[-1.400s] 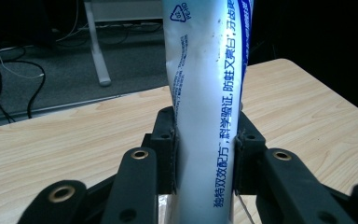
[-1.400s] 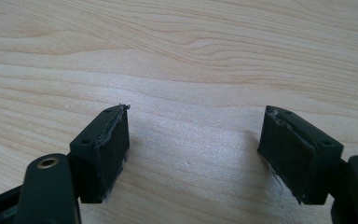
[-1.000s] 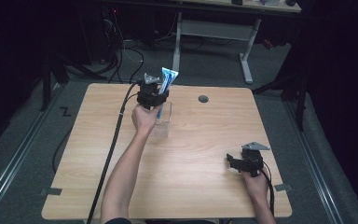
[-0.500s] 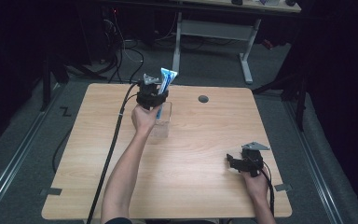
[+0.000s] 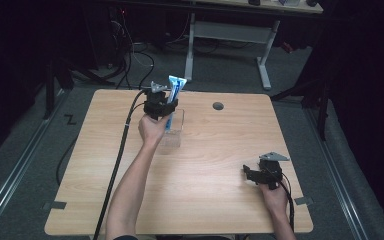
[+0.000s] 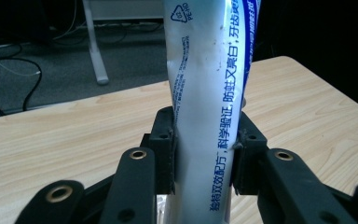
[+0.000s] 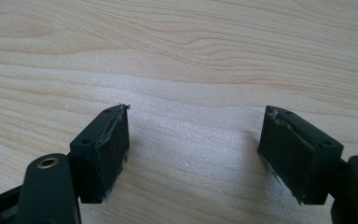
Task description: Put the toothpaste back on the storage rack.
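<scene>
The bottom end of the toothpaste tube [image 5: 174, 95] was hidden behind the left gripper [image 5: 166, 111] and the person's hand, and in the left gripper view its top was cut off by the picture's edge. A clear plastic holder [image 5: 176, 131] stood on the table [image 5: 220, 145] just under the tube, but it was see-through and hard to make out, so I could not tell if the tube touched it. There was one tube, one clear holder, two grippers and one small dark round hole [image 5: 218, 106] in the table top. The tube was white and blue with blue writing on it, and it stood nearly straight up, with its long side going up and down and its flat end on top. It was over the far left part of the table. The left gripper's jaws were squeezed tight on the tube, one on each side. Over at the near right, the right gripper [image 7: 193, 144] sat low over the bare wood with its jaws wide apart and nothing between them.
</scene>
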Available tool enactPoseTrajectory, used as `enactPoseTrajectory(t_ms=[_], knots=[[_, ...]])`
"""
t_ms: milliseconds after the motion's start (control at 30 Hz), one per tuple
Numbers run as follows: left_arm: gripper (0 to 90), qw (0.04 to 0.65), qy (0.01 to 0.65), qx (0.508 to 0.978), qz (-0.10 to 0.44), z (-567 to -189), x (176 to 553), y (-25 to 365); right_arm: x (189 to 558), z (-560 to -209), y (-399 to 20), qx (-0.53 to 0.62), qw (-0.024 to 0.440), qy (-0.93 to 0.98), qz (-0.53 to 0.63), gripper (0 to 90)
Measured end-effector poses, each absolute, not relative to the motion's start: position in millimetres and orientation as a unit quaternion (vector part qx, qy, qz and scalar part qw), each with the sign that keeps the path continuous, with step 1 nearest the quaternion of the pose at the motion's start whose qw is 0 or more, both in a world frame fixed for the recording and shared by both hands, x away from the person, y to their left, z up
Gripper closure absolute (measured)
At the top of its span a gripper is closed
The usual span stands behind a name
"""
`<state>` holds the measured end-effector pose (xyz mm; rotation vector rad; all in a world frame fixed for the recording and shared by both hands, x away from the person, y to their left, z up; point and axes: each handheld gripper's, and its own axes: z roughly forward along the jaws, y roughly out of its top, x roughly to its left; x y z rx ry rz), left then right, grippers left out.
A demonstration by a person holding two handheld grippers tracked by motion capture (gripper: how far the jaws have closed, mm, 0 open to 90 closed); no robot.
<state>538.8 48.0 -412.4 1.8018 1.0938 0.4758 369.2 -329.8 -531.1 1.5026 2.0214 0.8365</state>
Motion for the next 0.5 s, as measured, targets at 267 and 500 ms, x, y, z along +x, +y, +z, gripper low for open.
enactPoseTrajectory(t_ms=[267,500], knots=[[67.3,0.463,0.443,0.744,0.191,-413.2,536.9,47.8,369.2,-531.1,-329.9,0.549,0.242,0.739,0.306,24.1],[67.1,0.461,0.448,0.743,0.186,-415.9,534.8,49.6,369.1,-531.1,-329.6,0.55,0.241,0.739,0.306,24.1]])
